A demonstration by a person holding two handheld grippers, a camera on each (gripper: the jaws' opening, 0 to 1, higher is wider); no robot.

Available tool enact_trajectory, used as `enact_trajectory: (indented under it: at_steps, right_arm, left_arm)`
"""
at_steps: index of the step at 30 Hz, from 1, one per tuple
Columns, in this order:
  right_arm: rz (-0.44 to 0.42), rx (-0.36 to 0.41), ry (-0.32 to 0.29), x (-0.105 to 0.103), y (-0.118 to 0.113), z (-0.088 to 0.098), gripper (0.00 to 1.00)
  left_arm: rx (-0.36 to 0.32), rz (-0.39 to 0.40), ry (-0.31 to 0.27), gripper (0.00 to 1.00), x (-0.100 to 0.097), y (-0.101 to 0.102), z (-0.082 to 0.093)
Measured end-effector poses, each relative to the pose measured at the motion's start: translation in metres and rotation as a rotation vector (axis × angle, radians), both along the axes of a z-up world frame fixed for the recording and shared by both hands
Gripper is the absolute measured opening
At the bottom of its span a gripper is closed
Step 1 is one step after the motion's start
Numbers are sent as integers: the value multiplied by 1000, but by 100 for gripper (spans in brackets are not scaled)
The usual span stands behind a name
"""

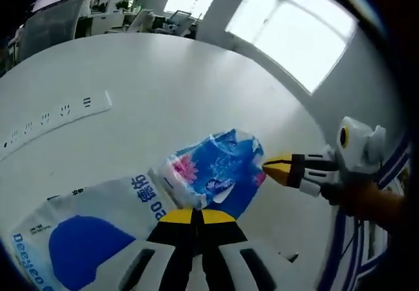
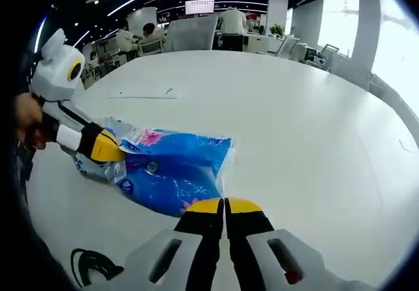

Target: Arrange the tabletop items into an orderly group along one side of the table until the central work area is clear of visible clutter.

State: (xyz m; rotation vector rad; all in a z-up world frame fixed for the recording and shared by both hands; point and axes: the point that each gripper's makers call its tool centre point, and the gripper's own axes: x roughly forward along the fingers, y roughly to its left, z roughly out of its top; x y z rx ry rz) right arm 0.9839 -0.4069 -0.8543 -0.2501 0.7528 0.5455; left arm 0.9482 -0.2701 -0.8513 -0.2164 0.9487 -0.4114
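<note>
A blue plastic tissue pack [image 1: 213, 173] with a pink flower print lies on the white table [image 1: 163, 81]. My left gripper [image 1: 194, 216] is shut on its near edge. From the right, my right gripper [image 1: 270, 168] meets the pack's far end with its yellow tips together. In the right gripper view the pack [image 2: 173, 170] lies just ahead of my right gripper [image 2: 224, 206], whose jaws pinch its near corner. The left gripper [image 2: 108, 150] holds the opposite end. A larger white and blue bag [image 1: 85, 235] marked Deeyeo lies beside the pack.
A white power strip [image 1: 59, 117] lies flat further out on the table, also seen as the power strip [image 2: 145, 94]. A black cable [image 2: 95, 261] curls near the table edge. Office chairs [image 2: 190, 35] and desks stand beyond the table.
</note>
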Motion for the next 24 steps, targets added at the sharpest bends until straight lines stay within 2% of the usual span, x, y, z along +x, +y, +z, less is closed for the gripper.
enact_trajectory:
  at_steps: [3,9,12,13,15,19,21,24]
  right_arm:
    - [1,1,1,0,1,-1,0]
    - [16,-4,0,-2,-1,-2,4]
    - [-8,41,-1,-1,-2,4,9]
    - [-20,94,-18,-1,1,11,11]
    - [-21,95,-18,-7,-3,19,14]
    - [-4,97,-43,-15,-2,28,14]
    - [2,104,-50,-19,-3,29,15]
    - [19,108,-69,-28,0,36,16]
  left_arm:
    - [24,-20,-27,0,1,0,2]
    - [46,-38,-39,1,-1,2,4]
    - [52,-69,-55,3,-4,1,8]
    - [67,-96,-71,4,-5,3,9]
    - [72,-93,-86,5,-5,7,12]
    - [33,-94,-119,8,-3,6,19]
    - [24,-94,-105,11,-3,7,16]
    - [45,-101,-112,9,-7,10,17]
